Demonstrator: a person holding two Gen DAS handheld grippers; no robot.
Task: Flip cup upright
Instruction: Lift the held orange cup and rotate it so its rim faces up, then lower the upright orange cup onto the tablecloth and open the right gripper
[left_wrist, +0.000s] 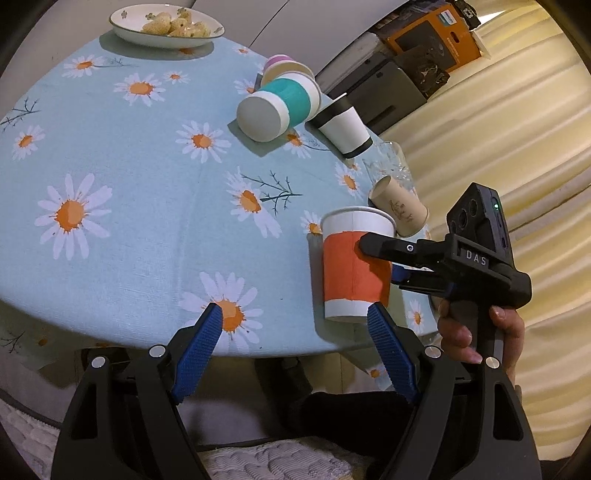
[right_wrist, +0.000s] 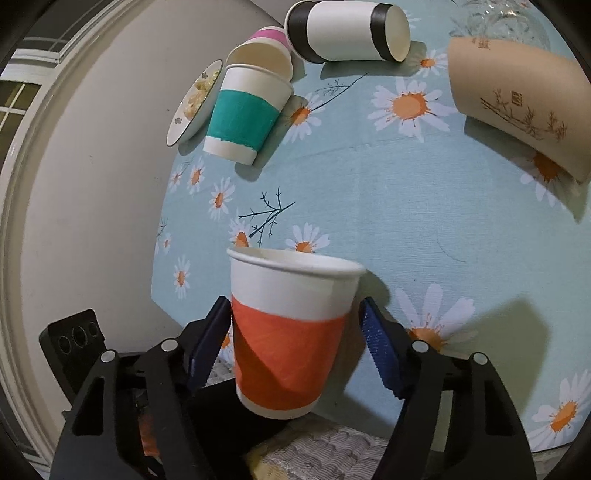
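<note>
1. The orange cup (left_wrist: 354, 269) stood at the near right edge of the table (left_wrist: 129, 192), mouth up, with its long axis close to vertical. In the right wrist view it leaned slightly.

2. The right gripper (right_wrist: 295, 332) reached in from the cup's right side, level with the orange band. Its two fingers straddled the cup, one on each side.

3. In the right wrist view the left pad lay against or just beside the cup wall, and a thin gap showed between the wall and the right pad (right_wrist: 376, 347). Whether the tongs were pressing the cup or just letting go I could not tell.

4. The left gripper (left_wrist: 295, 336) hung at the table's edge with its tongs spread wide and nothing between them. The cup stood just ahead and to the right of its right pad (left_wrist: 388, 350), apart from it.

5. The right hand was clearly the nearer one, since the cup sat inside its fingers.

6. As I judged it, the cup looked upright already, and what remained was to free it without tipping it. That turned on the fingers parting evenly and drawing back along their own line, away from the wall.

7. Other cups lay on their sides farther off:
   - a teal cup (left_wrist: 280, 107)
   - a black-banded cup (left_wrist: 343, 125)
   - a tan cup (left_wrist: 399, 206), nearest the orange one

8. A dish (left_wrist: 166, 24) sat at the far edge.
</note>
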